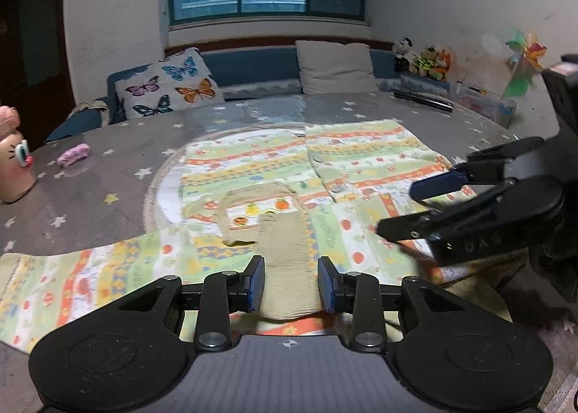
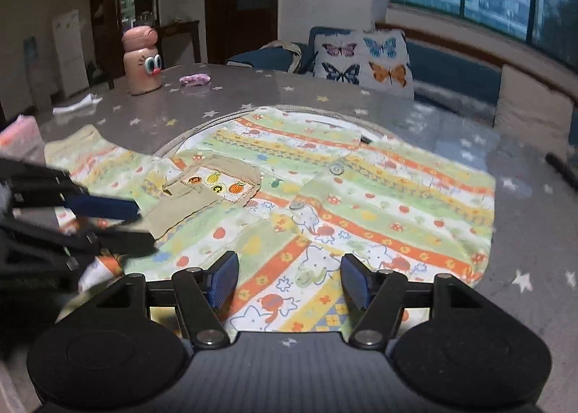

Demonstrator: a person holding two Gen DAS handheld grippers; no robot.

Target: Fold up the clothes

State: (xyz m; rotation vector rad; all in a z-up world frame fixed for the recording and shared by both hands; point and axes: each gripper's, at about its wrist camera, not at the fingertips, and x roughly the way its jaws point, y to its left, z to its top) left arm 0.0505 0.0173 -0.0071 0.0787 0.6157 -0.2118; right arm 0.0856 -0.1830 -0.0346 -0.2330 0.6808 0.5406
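Lowest in the left wrist view, the left gripper (image 1: 290,285) clamps a beige collar strip (image 1: 289,268) of the patterned garment (image 1: 253,167) (spread mid-frame on the starred table (image 1: 108,178)); the right gripper (image 2: 289,281) hovers open over it.

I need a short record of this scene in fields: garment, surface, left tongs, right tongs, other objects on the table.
garment: striped printed shirt, spread flat, beige collar near the camera
surface: grey star-pattern table
left tongs: part open, collar strip between the pads, grip unclear
right tongs: open over the shirt's near edge, holding nothing
other objects: pink cartoon bottle; small purple item
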